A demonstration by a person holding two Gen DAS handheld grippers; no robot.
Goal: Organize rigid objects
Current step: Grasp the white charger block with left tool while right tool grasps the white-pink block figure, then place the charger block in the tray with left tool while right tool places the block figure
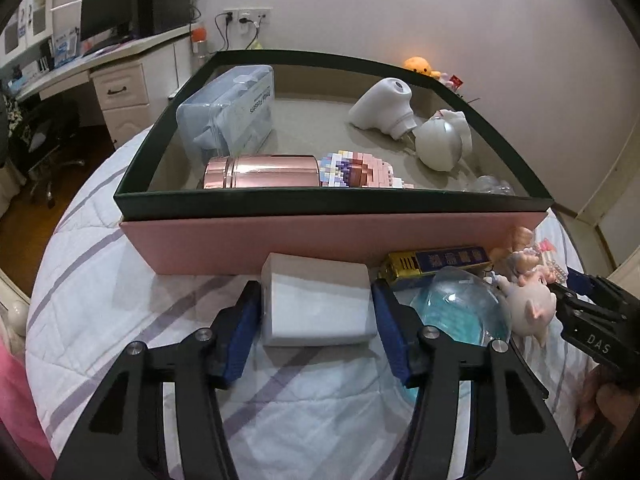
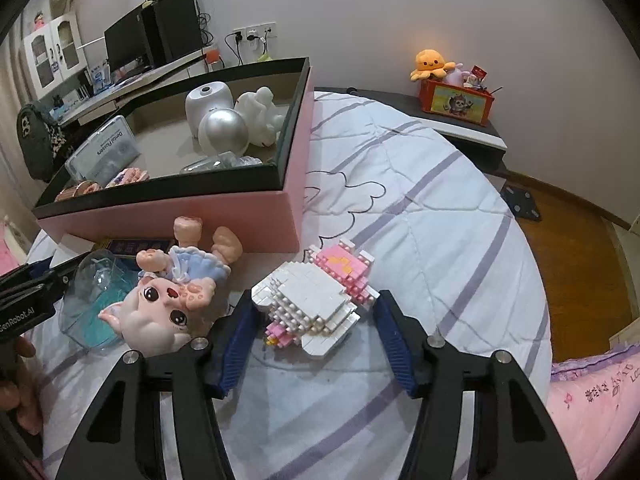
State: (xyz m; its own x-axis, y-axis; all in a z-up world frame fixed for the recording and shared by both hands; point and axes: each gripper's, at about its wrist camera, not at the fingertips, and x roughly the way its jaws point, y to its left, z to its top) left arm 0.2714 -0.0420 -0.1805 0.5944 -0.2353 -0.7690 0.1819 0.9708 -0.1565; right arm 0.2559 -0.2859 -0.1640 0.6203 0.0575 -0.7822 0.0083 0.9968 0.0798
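A pink box with a dark green rim (image 1: pixel 332 200) sits on the bed and holds several items: a rose-gold tin (image 1: pixel 260 171), a clear plastic case (image 1: pixel 230 114), a white device (image 1: pixel 380 106). My left gripper (image 1: pixel 316 312) is open around a white rectangular block (image 1: pixel 316 304) lying in front of the box; the pads sit at its sides. My right gripper (image 2: pixel 314 328) is open around a white and pink brick-built figure (image 2: pixel 316 300) on the bedspread. A pink pig doll (image 2: pixel 164 304) lies left of it.
A clear blue-tinted dome (image 1: pixel 460 308) and a gold and blue packet (image 1: pixel 436 264) lie between the grippers. A desk with monitor (image 1: pixel 106 16) stands at the back left. A side shelf with an orange plush (image 2: pixel 432 64) stands at the back right.
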